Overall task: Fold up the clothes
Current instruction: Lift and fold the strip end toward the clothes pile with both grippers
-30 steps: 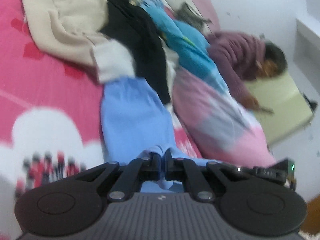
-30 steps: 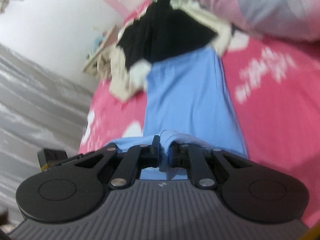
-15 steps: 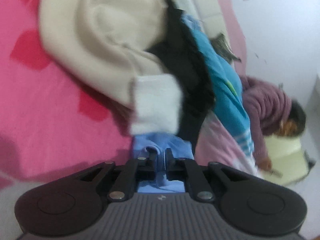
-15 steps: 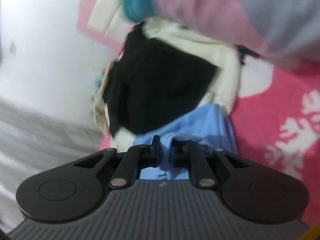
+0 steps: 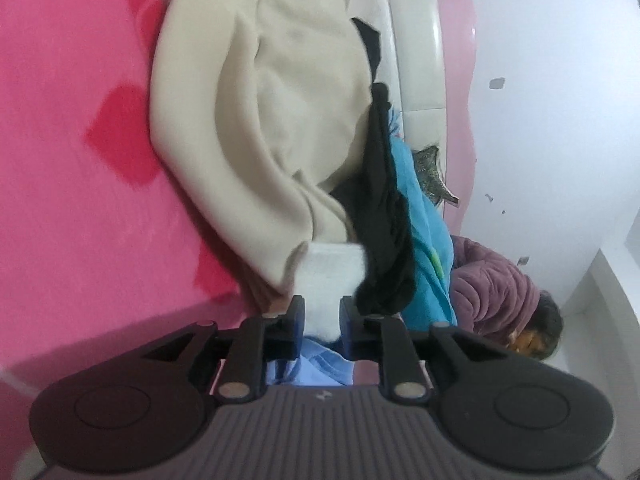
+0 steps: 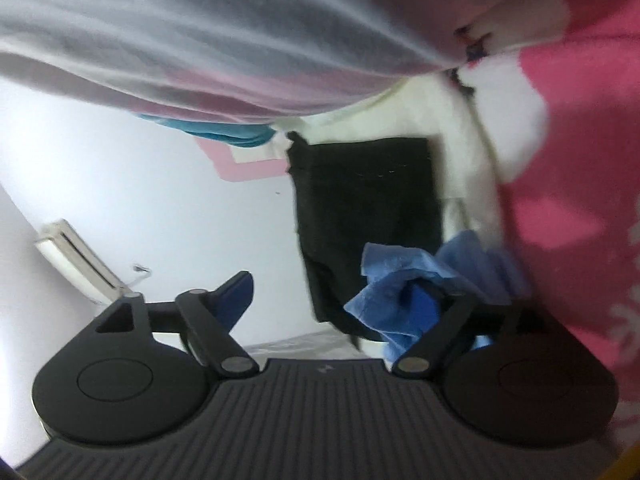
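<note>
Near pile edge on pink heart-print bedspread (image 5: pixel 80 200): light blue cotton garment (image 6: pixel 404 292) dropped after fold. Right gripper (image 6: pixel 340 292) opening wide, cloth draped on one finger. Left gripper (image 5: pixel 322 316) parting, cloth below, unpinched.

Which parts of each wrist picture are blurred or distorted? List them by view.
Left wrist view: the beige garment and pink bedspread are soft with motion blur and bowed by the fisheye; the left claw stays sharp. Right wrist view: the grey-pink fabric overhead is heavily streaked; the blue garment is slightly soft; lighting is even, no glare.
</note>
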Motion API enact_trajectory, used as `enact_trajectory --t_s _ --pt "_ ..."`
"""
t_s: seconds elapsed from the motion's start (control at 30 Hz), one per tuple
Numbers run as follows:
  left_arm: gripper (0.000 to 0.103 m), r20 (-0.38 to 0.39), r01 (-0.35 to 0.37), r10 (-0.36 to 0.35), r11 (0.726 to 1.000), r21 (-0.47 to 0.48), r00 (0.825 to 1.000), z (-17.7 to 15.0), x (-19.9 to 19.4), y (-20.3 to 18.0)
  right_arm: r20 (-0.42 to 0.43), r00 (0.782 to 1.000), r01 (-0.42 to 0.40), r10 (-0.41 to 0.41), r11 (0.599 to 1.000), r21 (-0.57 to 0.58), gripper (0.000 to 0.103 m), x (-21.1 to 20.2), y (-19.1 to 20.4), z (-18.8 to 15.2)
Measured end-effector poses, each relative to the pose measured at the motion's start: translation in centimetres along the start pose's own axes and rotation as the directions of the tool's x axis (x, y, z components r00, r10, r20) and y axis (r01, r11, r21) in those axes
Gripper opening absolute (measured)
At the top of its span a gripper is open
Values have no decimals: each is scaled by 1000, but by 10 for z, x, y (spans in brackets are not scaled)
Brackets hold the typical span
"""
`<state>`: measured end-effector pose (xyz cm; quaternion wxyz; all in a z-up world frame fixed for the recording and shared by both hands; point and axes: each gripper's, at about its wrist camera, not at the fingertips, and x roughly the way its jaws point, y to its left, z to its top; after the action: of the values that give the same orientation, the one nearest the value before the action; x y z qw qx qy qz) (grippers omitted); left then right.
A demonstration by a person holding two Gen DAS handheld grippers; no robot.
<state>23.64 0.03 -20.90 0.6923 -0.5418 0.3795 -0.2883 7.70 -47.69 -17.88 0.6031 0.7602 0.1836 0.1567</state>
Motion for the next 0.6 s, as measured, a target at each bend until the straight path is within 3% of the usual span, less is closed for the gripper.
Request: enact_trajectory --t_s 0.07,0.13,0.3,0.4,0.53,0.6 --pt "20 -42 -14 19 995 100 999 -6 -2 -13 -26 1000 5 -5 1000 -3 89 6 2 0" --pt "21 -115 -17 46 971 239 992 -19 -1 -32 -52 997 48 -49 999 -10 89 14 3 1" --pt "21 -290 45 138 837 546 947 -63 23 -74 -84 992 98 -97 995 3 89 25 5 2" --pt "21 -312 19 217 793 609 925 -73 53 -81 -15 999 39 -39 999 21 89 22 7 3" --pt "21 -241 -94 298 787 610 924 -66 74 -73 71 997 -5 3 1000 26 91 16 1 4" --pt "21 -189 -129 280 815 565 941 -56 75 -73 72 997 13 -16 999 32 91 15 -2 3"
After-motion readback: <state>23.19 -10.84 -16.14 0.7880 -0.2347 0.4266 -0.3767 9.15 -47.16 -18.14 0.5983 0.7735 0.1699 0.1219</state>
